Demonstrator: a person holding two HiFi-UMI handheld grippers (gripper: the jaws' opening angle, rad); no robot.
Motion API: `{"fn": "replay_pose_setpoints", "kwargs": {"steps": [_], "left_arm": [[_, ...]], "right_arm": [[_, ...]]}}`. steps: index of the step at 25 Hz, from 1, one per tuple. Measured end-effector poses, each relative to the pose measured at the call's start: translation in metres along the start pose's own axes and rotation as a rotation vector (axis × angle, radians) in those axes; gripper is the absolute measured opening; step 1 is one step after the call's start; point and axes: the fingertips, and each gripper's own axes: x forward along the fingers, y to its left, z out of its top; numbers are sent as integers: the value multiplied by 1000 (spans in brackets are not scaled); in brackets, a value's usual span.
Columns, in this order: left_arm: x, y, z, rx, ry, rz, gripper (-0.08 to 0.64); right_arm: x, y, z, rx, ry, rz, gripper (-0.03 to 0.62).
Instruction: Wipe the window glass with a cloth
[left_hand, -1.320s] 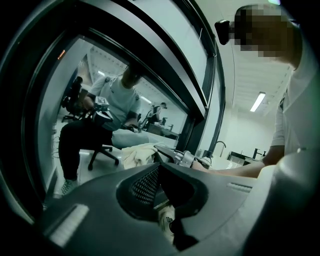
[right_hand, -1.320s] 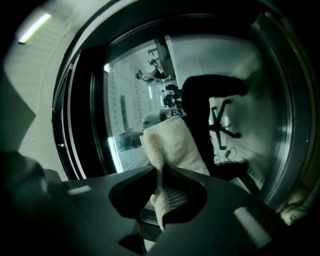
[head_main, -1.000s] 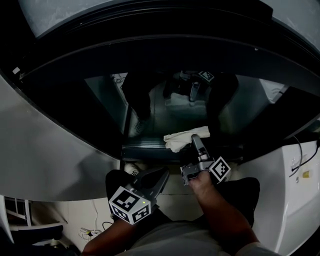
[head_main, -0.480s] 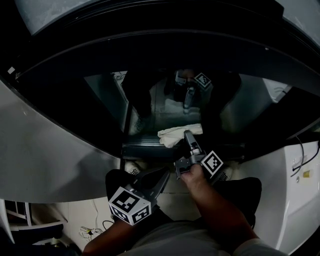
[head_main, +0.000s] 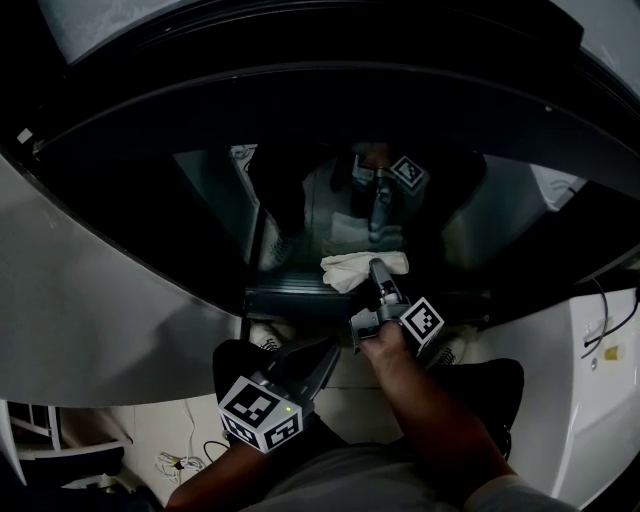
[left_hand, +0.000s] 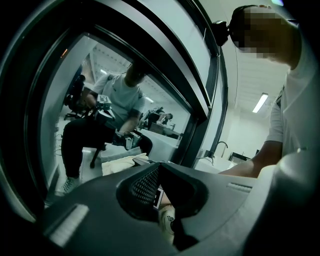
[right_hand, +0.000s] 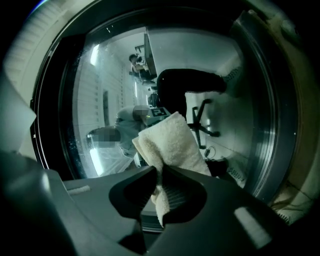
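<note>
We are pinching the cream terry cloth (head_main: 352, 268) in the right gripper (head_main: 378, 274). Its jaws are pressing together on a lower fold, and the rest of the cloth is fanning up past the tips. In the right gripper view the cloth (right_hand: 169, 139) is standing bunched above the gripper (right_hand: 161, 171), with a narrow tail hanging down through the gap behind the tips. The cloth is sitting low on the window glass (head_main: 300, 200), just above the dark bottom frame (head_main: 290, 298). We cannot tell whether it is actually touching the pane.

The glass (right_hand: 107, 105) is reflecting us. The reflection is showing a seated figure, a mirrored gripper with its marker cube and a pale patch of cloth.

The right hand (head_main: 388, 352) is reaching forward toward the window, and the gripper's marker cube (head_main: 423, 322) is tilting toward the right.

The left gripper (head_main: 326, 350) is hanging back, lower and nearer our body. It is well apart from the glass, and its marker cube (head_main: 260, 412) is facing up. In the left gripper view its jaws are meeting at the tips on nothing (left_hand: 159, 166). A pale shoe (left_hand: 168, 223) is showing through the opening behind them. The window glass (left_hand: 90, 105) is filling the left of that view, and the cloth (left_hand: 120, 162) is showing as a pale strip just beyond the jaw tips.
</note>
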Motion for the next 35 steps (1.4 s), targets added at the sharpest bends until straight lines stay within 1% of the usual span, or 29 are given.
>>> {"fn": "replay_pose_setpoints", "kwargs": {"steps": [9, 15, 28, 35], "left_arm": [[-3, 3, 0, -9, -4, 2, 17], [-4, 2, -4, -12, -8, -5, 17], [-4, 0, -1, -7, -14, -8, 17], [-6, -4, 2, 18, -21, -6, 17]], "right_arm": [[5, 3, -2, 13, -8, -29, 41], [4, 6, -1, 6, -25, -51, 40], [6, 34, -4, 16, -8, 7, 40], [7, 45, -5, 20, -5, 20, 40]]}}
